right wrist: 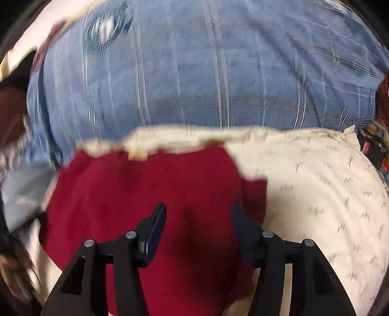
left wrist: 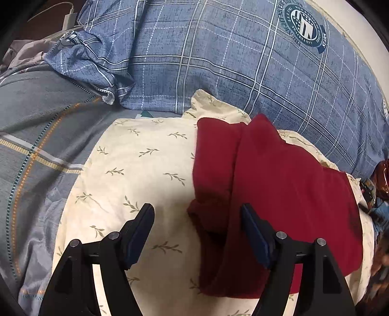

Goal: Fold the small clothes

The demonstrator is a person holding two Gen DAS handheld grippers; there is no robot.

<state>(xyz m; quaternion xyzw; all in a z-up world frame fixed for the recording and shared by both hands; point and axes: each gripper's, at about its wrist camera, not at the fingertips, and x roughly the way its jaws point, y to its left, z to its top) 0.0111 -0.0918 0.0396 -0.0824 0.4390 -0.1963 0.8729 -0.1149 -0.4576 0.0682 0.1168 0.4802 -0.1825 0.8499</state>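
A dark red garment (left wrist: pixel 279 184) lies partly folded on a cream pillow with a leaf print (left wrist: pixel 136 170). One layer is folded over along its left side. My left gripper (left wrist: pixel 198 209) is open and hovers over the garment's near left edge, its right finger above the red cloth. In the right wrist view, which is motion-blurred, the red garment (right wrist: pixel 145 189) lies on the cream pillow (right wrist: pixel 328 184). My right gripper (right wrist: pixel 198 209) is open and empty just above the cloth.
A blue plaid quilt with a round crest (left wrist: pixel 243 68) is bunched behind the pillow and also shows in the right wrist view (right wrist: pixel 194 73). A grey striped sheet (left wrist: pixel 36 136) lies at left. White cables (left wrist: pixel 68 17) lie at far left. Dark cluttered items (right wrist: pixel 372 145) sit at right.
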